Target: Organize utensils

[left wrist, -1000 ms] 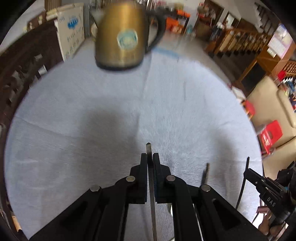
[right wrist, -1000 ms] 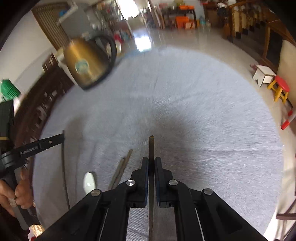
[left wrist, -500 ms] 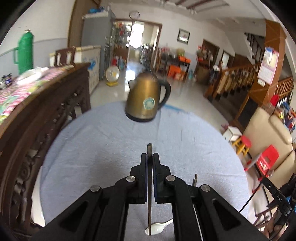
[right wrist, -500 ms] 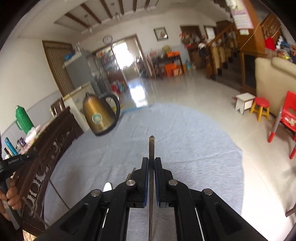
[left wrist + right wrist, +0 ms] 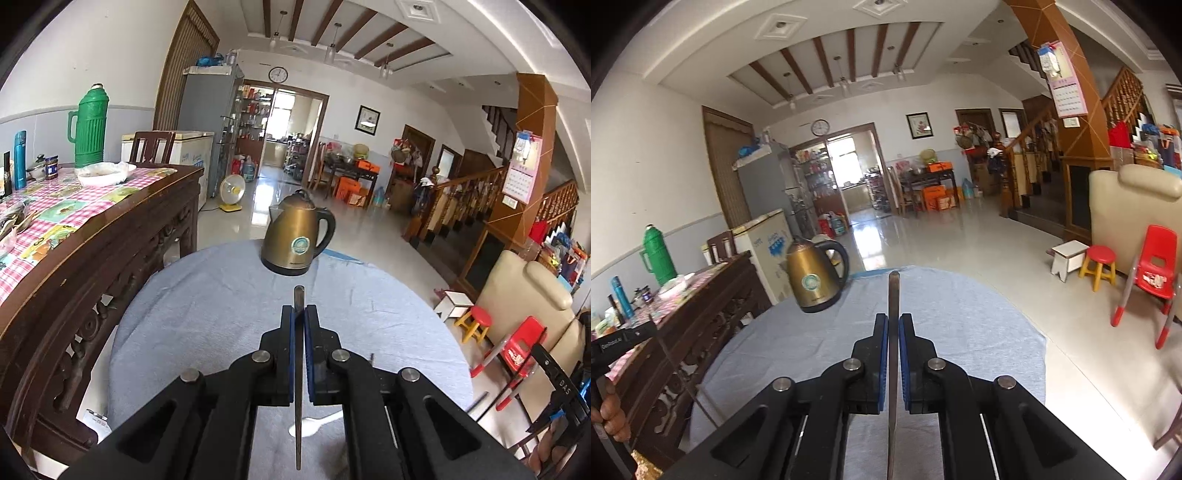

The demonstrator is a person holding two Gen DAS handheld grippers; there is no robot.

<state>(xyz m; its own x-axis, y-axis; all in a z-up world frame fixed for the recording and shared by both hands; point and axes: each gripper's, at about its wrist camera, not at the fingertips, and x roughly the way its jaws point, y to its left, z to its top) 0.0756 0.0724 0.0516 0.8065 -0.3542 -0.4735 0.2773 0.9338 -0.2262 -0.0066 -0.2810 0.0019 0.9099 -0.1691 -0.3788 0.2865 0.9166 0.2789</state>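
Two grippers are each clamped on a thin metal utensil held edge-on. The left gripper [image 5: 299,314] pinches a slim utensil handle [image 5: 298,387] whose tip pokes out past the pads, and the right gripper [image 5: 894,321] grips another narrow utensil [image 5: 894,332] the same way; what kind of utensil each one is cannot be told. Below the left jaws a white spoon [image 5: 314,426] lies on the near part of the round table [image 5: 192,306], which is covered with a pale blue-grey cloth. At the table's far edge stands a brass-coloured electric kettle [image 5: 295,240] with a black handle. To the left, just beside the table, runs a dark carved sideboard [image 5: 110,251] with a checked cloth and a green thermos [image 5: 90,125]. To the right stand a red stool [image 5: 478,321] and a red child's chair [image 5: 1156,266] on the glossy tiled floor, with a cream sofa [image 5: 528,291] behind them. Farther back are a wooden staircase [image 5: 476,199] and a wall clock [image 5: 277,74].
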